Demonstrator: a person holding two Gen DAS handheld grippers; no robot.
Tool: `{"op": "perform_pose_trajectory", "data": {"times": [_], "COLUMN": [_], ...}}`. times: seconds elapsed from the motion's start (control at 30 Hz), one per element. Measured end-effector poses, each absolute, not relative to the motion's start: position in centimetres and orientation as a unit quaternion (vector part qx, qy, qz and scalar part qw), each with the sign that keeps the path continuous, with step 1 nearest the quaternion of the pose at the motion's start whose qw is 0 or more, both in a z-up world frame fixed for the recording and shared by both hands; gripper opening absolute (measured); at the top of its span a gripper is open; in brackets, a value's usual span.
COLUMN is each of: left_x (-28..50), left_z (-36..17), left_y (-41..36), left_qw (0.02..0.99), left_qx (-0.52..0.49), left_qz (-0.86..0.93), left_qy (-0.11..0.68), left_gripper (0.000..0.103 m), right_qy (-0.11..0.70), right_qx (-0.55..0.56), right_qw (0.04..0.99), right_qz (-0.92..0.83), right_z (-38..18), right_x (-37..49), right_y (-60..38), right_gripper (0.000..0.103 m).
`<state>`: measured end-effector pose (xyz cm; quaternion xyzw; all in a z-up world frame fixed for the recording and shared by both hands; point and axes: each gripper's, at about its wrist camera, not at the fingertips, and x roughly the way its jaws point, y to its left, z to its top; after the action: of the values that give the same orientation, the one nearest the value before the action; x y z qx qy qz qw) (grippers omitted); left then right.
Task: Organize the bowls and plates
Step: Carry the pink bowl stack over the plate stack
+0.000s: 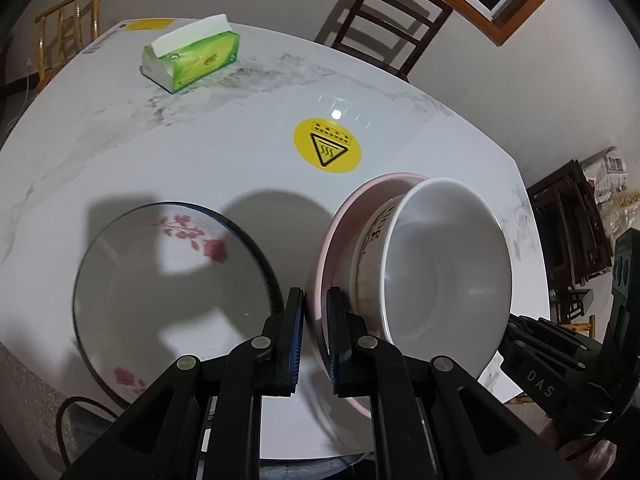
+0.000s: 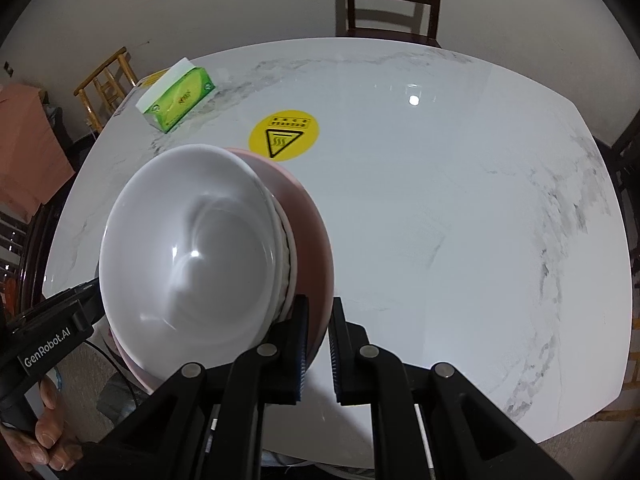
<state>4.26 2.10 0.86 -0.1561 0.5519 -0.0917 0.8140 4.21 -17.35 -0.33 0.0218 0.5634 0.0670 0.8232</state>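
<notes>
While the pink plate (image 1: 326, 264) hangs tilted above the tabletop (image 1: 224, 152) with the bowls on it, I have both tools on its rim: my left gripper (image 1: 314, 344) is clamped on the near-left edge, and my right gripper (image 2: 318, 350) has its jaws astride the opposite edge, seemingly pinching it too, though I cannot see contact on the outer pad. A white bowl (image 1: 446, 276) sits nested in a second bowl with printed lettering (image 1: 370, 248), and that pair rests on the plate, leaning with it. To the left, lying flat on the tabletop, is a white plate with red flowers and a dark rim (image 1: 172, 300), near the lifted stack but apart from it. Farther back I see a yellow warning sticker (image 1: 327, 145) and a green tissue pack (image 1: 192, 58), well apart from the dishes, with a dark chair (image 1: 390, 20) beyond the far edge. I judge I am mid-carry, bringing the stack toward the flowered plate to pile everything together. My next move calls for levelling the plate so the bowls do not slide, centring it over the flowered plate, lowering gently and only then opening both sides.
</notes>
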Motion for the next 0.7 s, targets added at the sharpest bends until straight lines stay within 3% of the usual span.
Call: {"op": "perform_pose_trajectory", "data": {"times": [0.7], "left_x": [2.5], "left_z": [1.9], "left_y": [8.6], "left_qw": [0.823], "left_qx": [-0.173], "left_qz": [-0.039], "left_qy": [0.54], "left_gripper": [0.007], "right_qy": [0.562], "right_qx": [-0.004], "right_qw": [0.818], "right_qz": [0.121], "right_z": [0.3], "right_x": [4.7], "right_y": [-10.5], "right_gripper": [0.01]}}
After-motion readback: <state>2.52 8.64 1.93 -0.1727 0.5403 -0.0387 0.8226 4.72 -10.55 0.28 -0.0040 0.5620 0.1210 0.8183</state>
